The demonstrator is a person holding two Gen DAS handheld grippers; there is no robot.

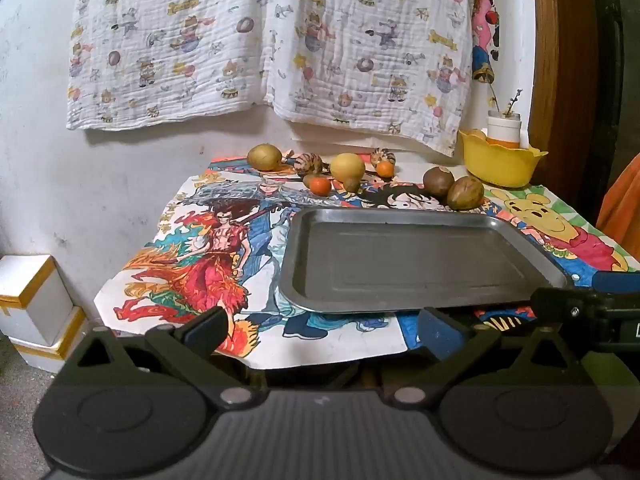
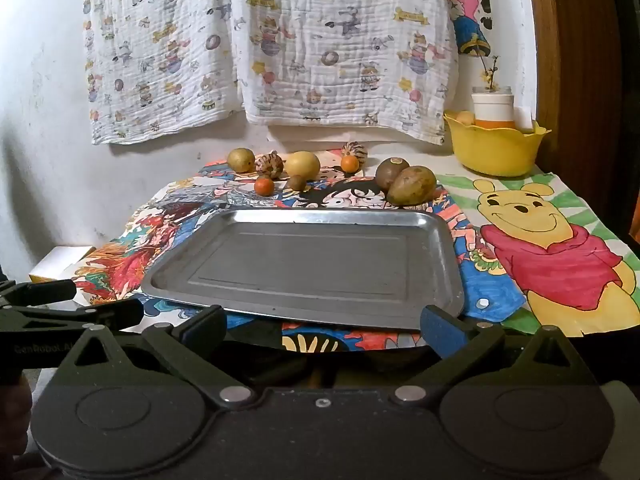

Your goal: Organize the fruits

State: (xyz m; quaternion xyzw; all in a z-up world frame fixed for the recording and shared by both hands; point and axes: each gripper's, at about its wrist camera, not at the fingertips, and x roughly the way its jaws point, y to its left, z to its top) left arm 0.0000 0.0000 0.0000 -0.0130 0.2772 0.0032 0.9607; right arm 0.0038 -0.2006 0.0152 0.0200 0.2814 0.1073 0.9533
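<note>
Nine or so fruits sit in a loose row at the far edge of the table, beyond the metal tray point(image 2: 304, 264), and that is the relation everything turns on: the fruit lies straight ahead of my claws and past the tray, so any reach has to cross over the bare tray to get there. My left gripper point(image 1: 320, 330) and right gripper point(image 2: 324, 326) both hang at the near edge with their jaws spread as wide as they go, and neither has hold of anything. The brown pair at the right end, a rounder brown fruit point(image 2: 391, 172) touching an oval mango-like fruit point(image 2: 412, 186), lies nearer my right gripper; the oval one's long axis runs roughly left to right, tipped a little up at its right end, so I judge I would close across its short width from front to back. The yellow-green fruit at the left end point(image 1: 264, 157) is nearer my left gripper. Between them lie a large yellow fruit point(image 2: 302, 165), two small orange fruits point(image 2: 264, 187), two striped ones and a small brown one. The tray's long side runs across my view. Under it is a table cover of bright cartoon drawings point(image 2: 552, 240), a yellow bowl point(image 2: 496, 152) stands at the far right corner, and a printed cloth point(image 2: 280, 40) hangs on the pale wall behind.
</note>
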